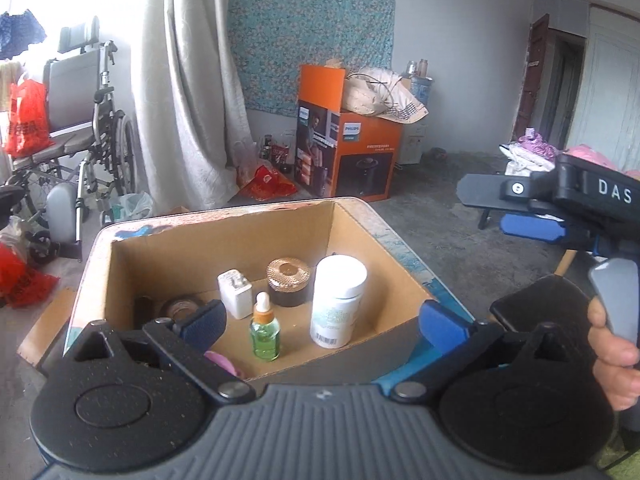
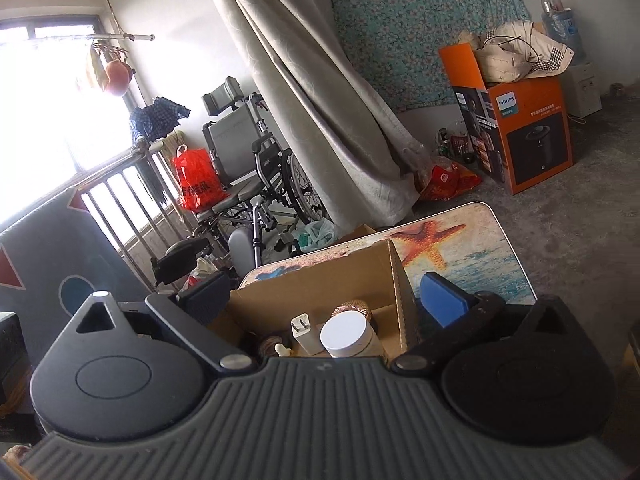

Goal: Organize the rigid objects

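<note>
In the left wrist view, the left gripper (image 1: 320,326) hangs with its jaws wide apart and empty above the near edge of the cardboard box (image 1: 400,276); the dropper bottle (image 1: 264,330) and white jar (image 1: 338,300) stand upright just ahead and below, nearer this hand. In the right wrist view, the right gripper (image 2: 324,304), jaws likewise spread and empty, sits back from the box (image 2: 352,280), tilted slightly down, with the jar (image 2: 345,336) low between its jaws.

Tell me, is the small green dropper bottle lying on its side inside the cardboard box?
No, the green dropper bottle stands upright on the floor of the cardboard box, its white dropper cap pointing up, next to the white bottle.
</note>
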A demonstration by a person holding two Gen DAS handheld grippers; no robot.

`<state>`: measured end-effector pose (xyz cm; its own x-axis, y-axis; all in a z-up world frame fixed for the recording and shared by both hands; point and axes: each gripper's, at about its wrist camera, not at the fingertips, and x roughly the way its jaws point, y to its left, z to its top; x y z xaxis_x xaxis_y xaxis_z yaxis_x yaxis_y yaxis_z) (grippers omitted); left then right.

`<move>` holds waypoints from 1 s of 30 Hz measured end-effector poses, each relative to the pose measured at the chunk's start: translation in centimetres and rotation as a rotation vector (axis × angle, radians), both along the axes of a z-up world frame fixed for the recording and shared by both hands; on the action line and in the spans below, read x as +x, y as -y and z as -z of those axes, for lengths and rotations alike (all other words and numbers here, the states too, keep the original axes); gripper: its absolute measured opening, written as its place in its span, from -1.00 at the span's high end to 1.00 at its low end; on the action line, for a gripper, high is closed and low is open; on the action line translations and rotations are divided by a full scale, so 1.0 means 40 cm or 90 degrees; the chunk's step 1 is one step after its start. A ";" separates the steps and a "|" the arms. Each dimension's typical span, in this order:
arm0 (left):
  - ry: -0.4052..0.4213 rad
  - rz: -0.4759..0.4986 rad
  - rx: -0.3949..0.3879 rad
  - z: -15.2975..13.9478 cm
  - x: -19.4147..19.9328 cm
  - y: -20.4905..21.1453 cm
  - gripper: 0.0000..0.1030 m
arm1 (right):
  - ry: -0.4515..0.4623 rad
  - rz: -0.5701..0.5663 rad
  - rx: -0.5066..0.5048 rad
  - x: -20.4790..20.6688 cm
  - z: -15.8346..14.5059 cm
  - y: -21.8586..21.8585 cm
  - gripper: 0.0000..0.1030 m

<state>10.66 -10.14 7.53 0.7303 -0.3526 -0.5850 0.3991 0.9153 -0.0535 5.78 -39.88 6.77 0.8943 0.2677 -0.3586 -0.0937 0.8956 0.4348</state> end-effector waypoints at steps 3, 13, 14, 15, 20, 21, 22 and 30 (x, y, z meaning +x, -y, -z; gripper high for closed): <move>-0.014 -0.042 0.012 0.000 -0.016 -0.028 -1.00 | -0.023 0.012 -0.027 -0.035 0.016 -0.037 -0.97; -0.009 -0.110 0.059 0.000 -0.048 -0.051 -1.00 | -0.056 0.042 -0.137 -0.084 0.018 -0.129 -0.97; -0.006 -0.104 0.069 0.004 -0.047 -0.048 -1.00 | -0.058 0.045 -0.142 -0.085 0.020 -0.133 -0.97; -0.005 -0.103 0.075 0.006 -0.046 -0.045 -1.00 | -0.062 0.049 -0.151 -0.086 0.022 -0.138 -0.97; 0.014 -0.112 0.100 0.030 -0.046 -0.033 -1.00 | -0.063 0.064 -0.191 -0.087 0.029 -0.147 -0.97; 0.017 -0.112 0.101 0.032 -0.045 -0.031 -1.00 | -0.061 0.069 -0.197 -0.089 0.032 -0.149 -0.97; 0.018 -0.114 0.100 0.033 -0.044 -0.029 -1.00 | -0.060 0.072 -0.201 -0.084 0.034 -0.147 -0.97; 0.001 -0.133 0.069 0.043 -0.020 -0.039 -1.00 | -0.075 0.085 -0.220 -0.062 0.066 -0.142 -0.97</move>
<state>9.87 -8.57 5.80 0.7821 -0.1298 -0.6094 0.2010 0.9783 0.0497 3.30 -34.21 4.14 0.8604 -0.0039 -0.5096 0.0669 0.9922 0.1054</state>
